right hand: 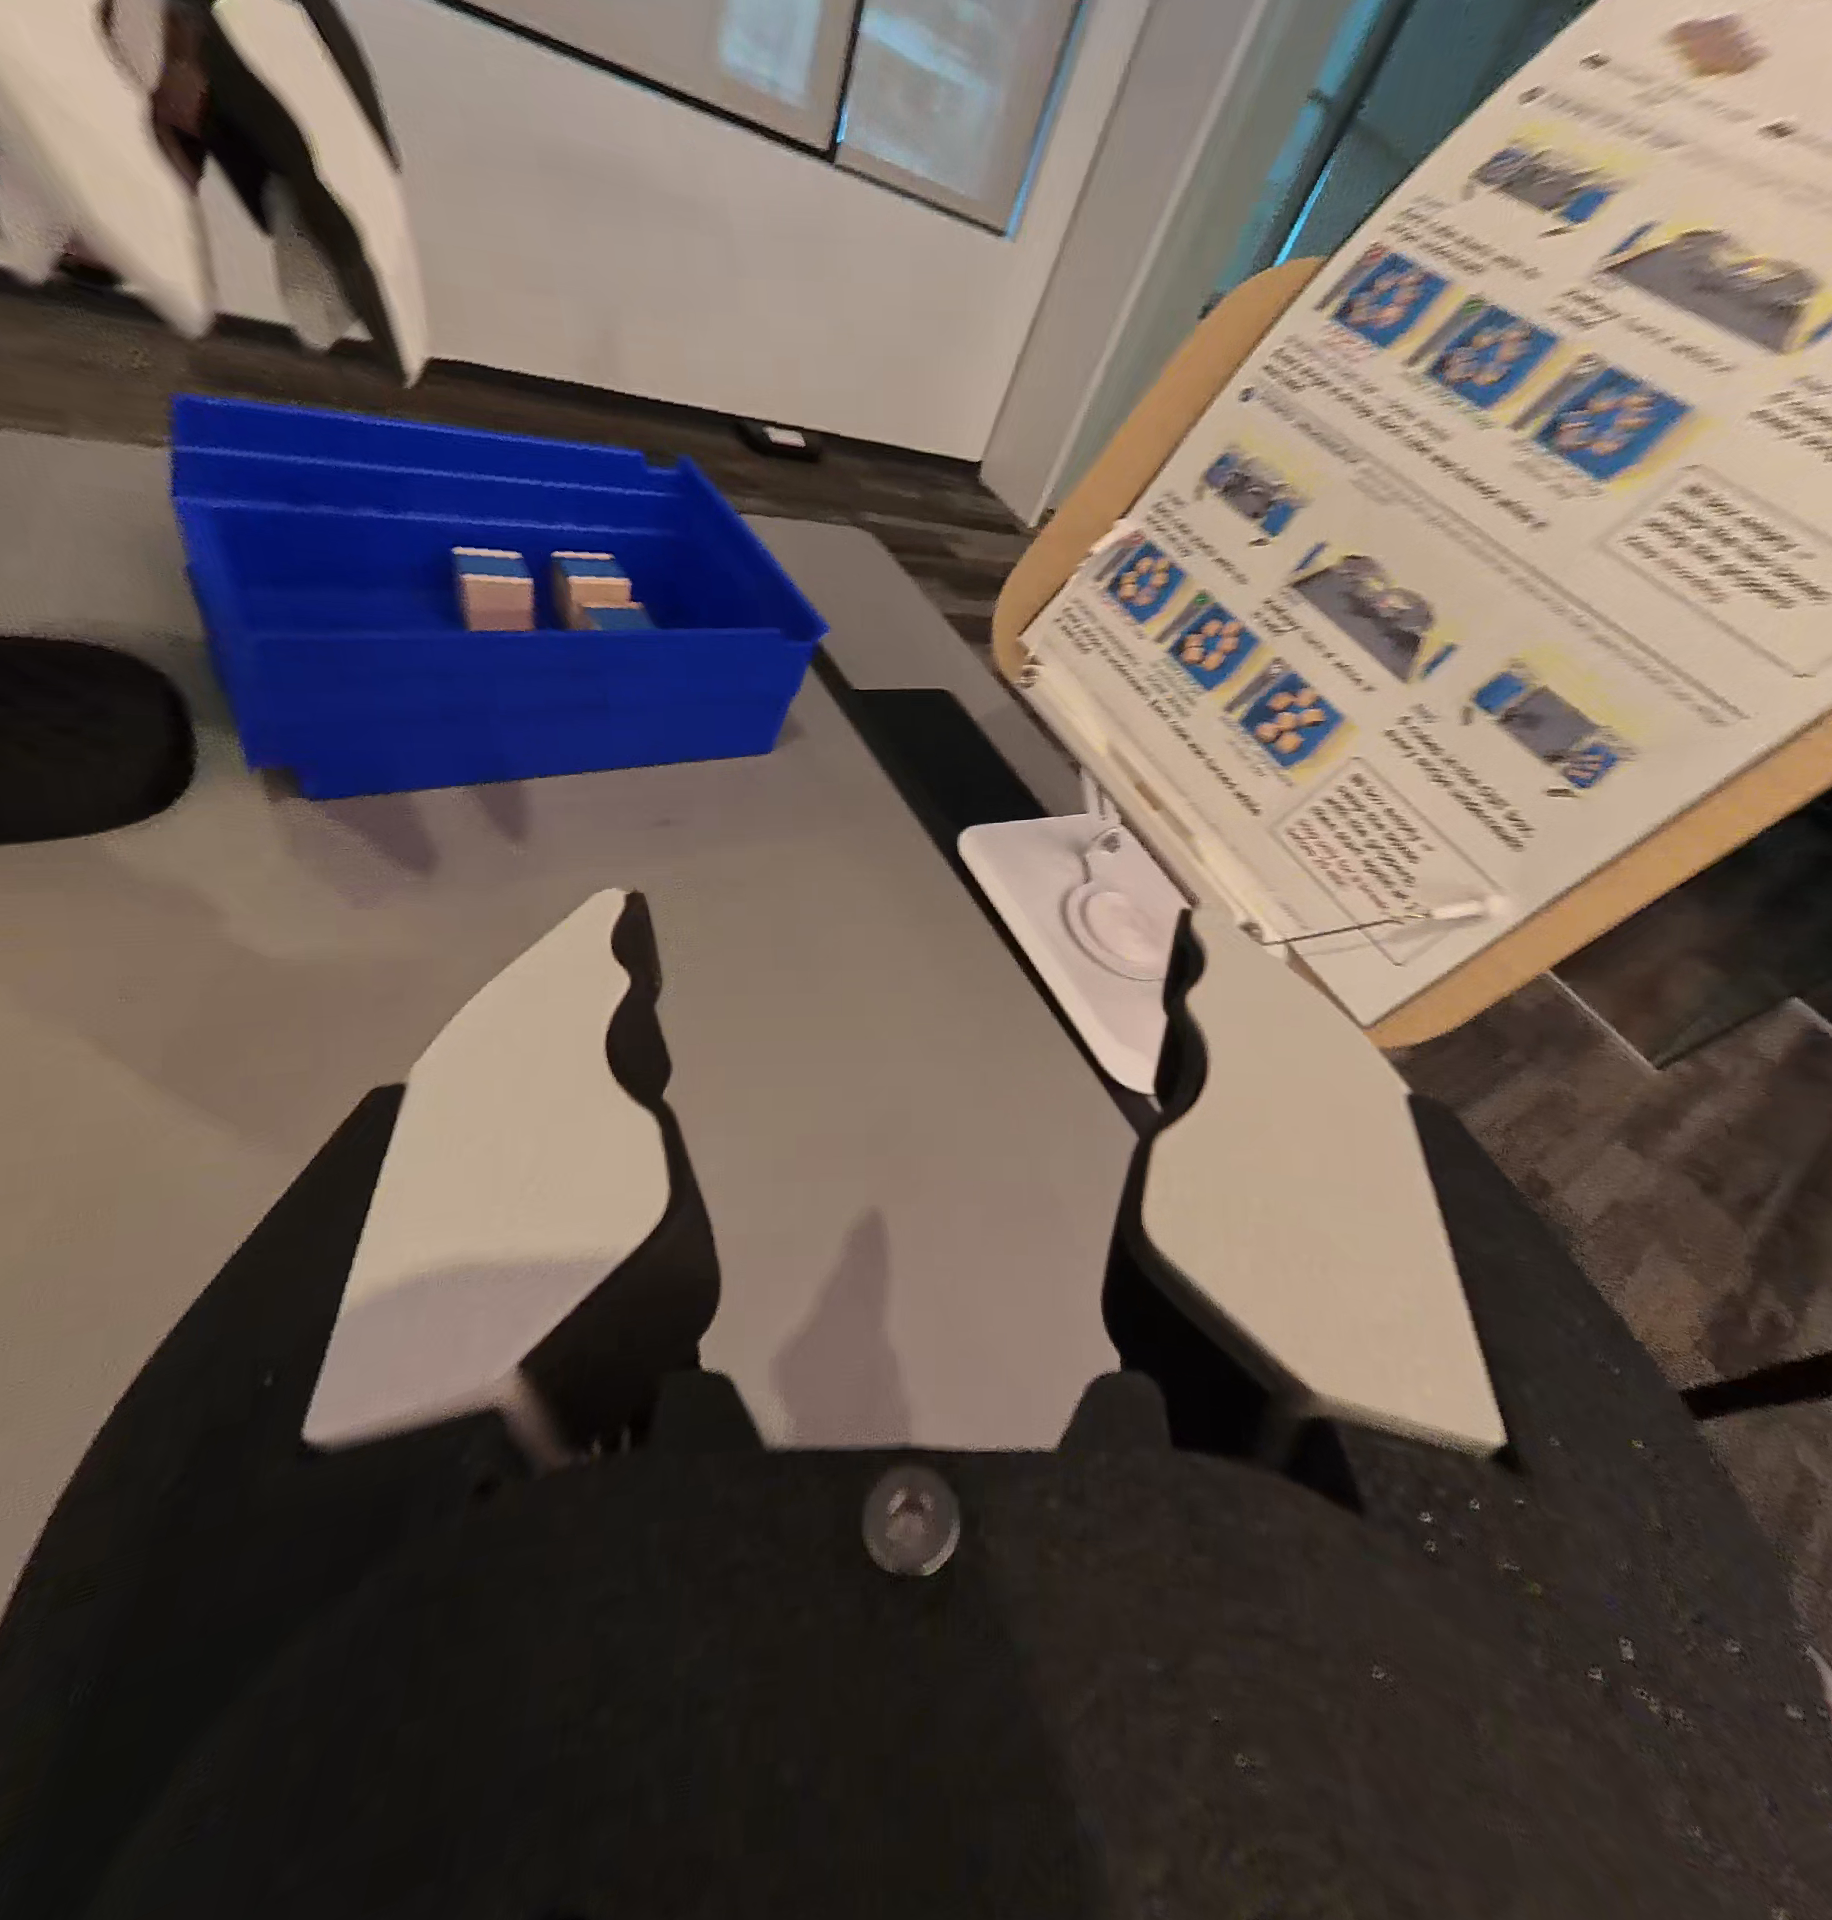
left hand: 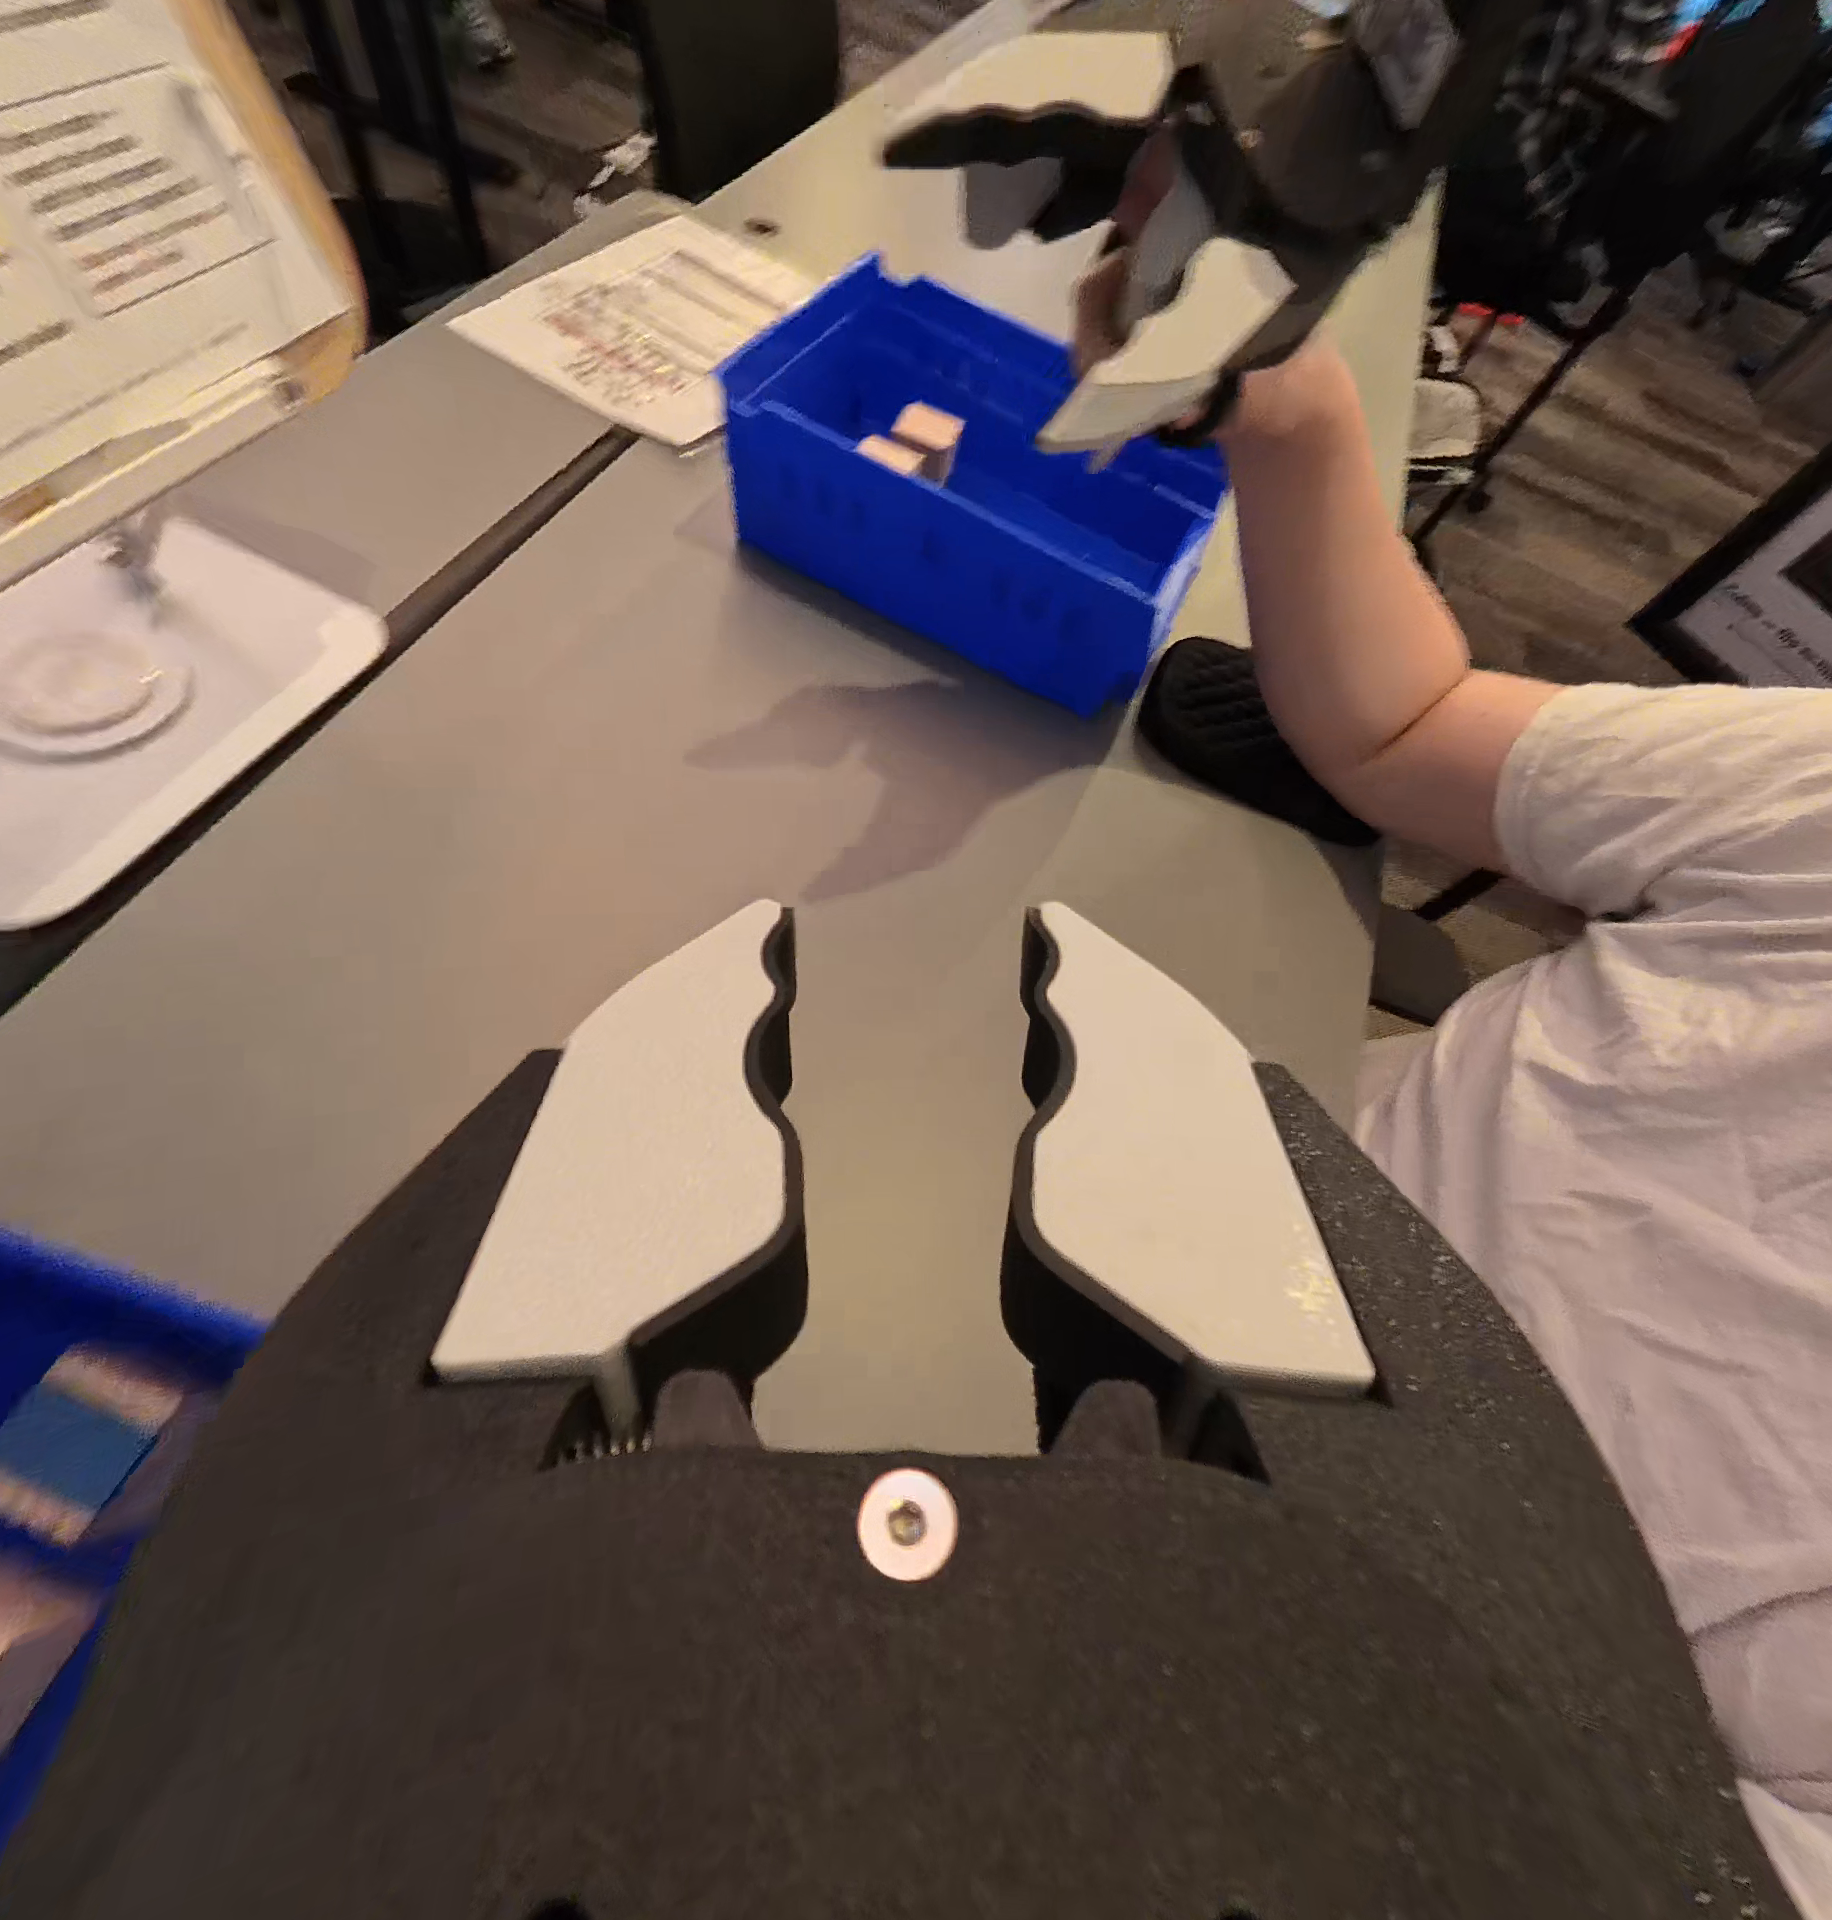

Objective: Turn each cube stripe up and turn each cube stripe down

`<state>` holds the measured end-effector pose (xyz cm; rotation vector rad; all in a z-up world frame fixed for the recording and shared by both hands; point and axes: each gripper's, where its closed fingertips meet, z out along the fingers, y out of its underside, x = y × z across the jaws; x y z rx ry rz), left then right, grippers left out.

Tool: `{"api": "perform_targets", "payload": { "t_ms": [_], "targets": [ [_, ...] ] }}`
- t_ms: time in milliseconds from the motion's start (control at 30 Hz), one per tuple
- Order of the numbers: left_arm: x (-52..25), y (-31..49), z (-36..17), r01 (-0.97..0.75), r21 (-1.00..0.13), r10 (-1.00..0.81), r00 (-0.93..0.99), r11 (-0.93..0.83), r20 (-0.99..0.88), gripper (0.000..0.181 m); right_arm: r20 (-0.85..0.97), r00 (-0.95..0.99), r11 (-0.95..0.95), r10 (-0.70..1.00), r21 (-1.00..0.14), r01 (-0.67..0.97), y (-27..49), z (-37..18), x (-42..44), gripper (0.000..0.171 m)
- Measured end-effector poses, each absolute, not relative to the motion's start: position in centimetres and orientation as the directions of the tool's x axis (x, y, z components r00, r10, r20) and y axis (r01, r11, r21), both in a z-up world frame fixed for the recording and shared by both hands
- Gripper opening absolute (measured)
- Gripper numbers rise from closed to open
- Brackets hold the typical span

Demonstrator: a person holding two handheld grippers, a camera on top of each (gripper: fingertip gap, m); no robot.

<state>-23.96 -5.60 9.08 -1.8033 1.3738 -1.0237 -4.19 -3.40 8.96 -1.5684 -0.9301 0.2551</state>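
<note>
Both tools, left tool [left hand: 904, 925] and right tool [right hand: 907, 925], are hanging open and empty above the table [left hand: 538, 831]. The cubes [right hand: 548, 590] are sitting touching in the blue bin [right hand: 496, 717], so I reckon a tool reaching in risks nudging the neighbouring cube over.

A: What stands on the grey desk [left hand: 476, 831] at the side?

B: A white stand [right hand: 1057, 883] that carries a tilted board with printed sheets [right hand: 1463, 499].

A: And farther back?

B: A printed paper [left hand: 631, 322] lies flat there. A black pad [left hand: 1234, 727] lies at the desk edge. Behind the desk is a white wall [right hand: 683, 239] and dark floor [right hand: 1670, 1195].
</note>
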Motion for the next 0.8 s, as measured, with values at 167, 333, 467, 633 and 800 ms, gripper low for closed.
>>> {"api": "perform_targets", "payload": {
  "t_ms": [167,333,467,633,800],
  "targets": [
    [-33.0,1.6,5.5,-0.555,-0.737,-0.852,0.521,-0.386,0.054,0.041,0.349,0.609,0.026,0.712,-0.880,0.474,-3.3,7.1,-5.5,0.094],
    [-42.7,7.3,-1.6,-0.513,-0.451,-0.547,0.835,-0.730,-0.062,0.038,0.339,0.614,-0.013,0.713,-0.869,0.495,-2.9,6.2,-5.2,0.095],
    [-45.0,8.8,-6.5,-0.410,-0.274,-0.423,0.906,-0.870,-0.011,0.032,0.338,0.613,-0.023,0.714,-0.864,0.503,-2.9,6.0,-5.0,0.095],
    [-47.4,9.9,-10.0,-0.329,-0.143,-0.314,0.943,-0.934,-0.114,0.039,0.342,0.607,-0.031,0.718,-0.855,0.518,-3.0,5.8,-4.8,0.095],
    [-49.2,10.8,-10.7,-0.302,-0.117,-0.268,0.934,-0.946,-0.238,0.049,0.337,0.608,-0.075,0.719,-0.832,0.549,-2.7,4.8,-4.5,0.094]
  ]
}}
